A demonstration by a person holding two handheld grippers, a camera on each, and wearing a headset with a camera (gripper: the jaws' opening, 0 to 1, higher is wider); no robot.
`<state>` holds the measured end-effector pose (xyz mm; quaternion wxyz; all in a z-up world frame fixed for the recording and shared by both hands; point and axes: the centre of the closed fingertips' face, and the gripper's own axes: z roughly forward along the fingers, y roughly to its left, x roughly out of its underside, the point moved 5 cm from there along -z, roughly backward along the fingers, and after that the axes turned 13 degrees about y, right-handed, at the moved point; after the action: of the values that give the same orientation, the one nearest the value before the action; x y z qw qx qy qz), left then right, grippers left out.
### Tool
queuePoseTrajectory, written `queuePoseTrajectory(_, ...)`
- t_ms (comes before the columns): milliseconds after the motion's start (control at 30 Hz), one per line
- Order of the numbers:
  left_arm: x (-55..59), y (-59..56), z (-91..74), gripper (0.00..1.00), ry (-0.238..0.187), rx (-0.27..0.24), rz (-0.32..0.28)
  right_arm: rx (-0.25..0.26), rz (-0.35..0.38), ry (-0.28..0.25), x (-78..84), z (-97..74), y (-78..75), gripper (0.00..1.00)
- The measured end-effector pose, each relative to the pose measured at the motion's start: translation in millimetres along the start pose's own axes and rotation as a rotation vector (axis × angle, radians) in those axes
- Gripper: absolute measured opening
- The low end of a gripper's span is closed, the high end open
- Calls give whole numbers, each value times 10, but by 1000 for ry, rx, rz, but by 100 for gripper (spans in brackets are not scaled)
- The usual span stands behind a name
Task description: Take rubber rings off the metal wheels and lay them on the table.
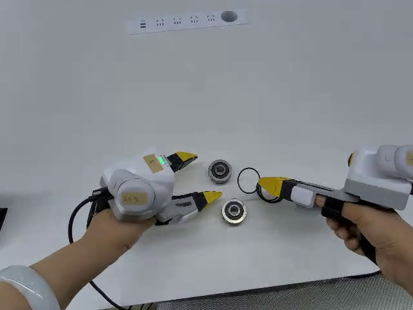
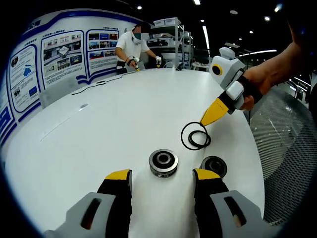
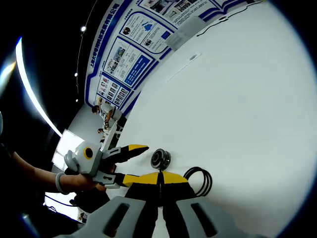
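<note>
Roughly: on the table [image 1: 290, 97], the left gripper [image 1: 197, 176] is released with the far wheel [image 1: 220, 170] just ahead between its jaws. The right gripper [image 1: 274, 186] is clenched beyond that wheel, the second wheel [image 1: 233, 211] sits just beside it, and two rubber rings [image 2: 195, 136] lie overlapped past it at the right tip. I'd clamp the far wheel flat by its rim, then peel from the groove with the right tip. Can't tell if either wheel carries a ring, or if the right jaws nip one.
</note>
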<state>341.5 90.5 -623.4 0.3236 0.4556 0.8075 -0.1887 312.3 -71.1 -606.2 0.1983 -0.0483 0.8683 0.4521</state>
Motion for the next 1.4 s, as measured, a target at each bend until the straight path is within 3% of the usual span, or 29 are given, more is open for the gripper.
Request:
queuePoseTrajectory(500,25,3,-26,50,7,-2,-7,68,48,1,117,-110,-213,2)
queuePoseTrajectory(900,58,-14,-77,49,7,-3,-16,133,-65,28,99,-135,-220,12)
queuePoseTrajectory(1167,71,-63,-156,50,-8,5,-28,124,-165,46,110,-126,-112,21)
queuePoseTrajectory(1400,150,-108,-252,52,-7,6,-43,128,-257,70,139,-107,-30,32)
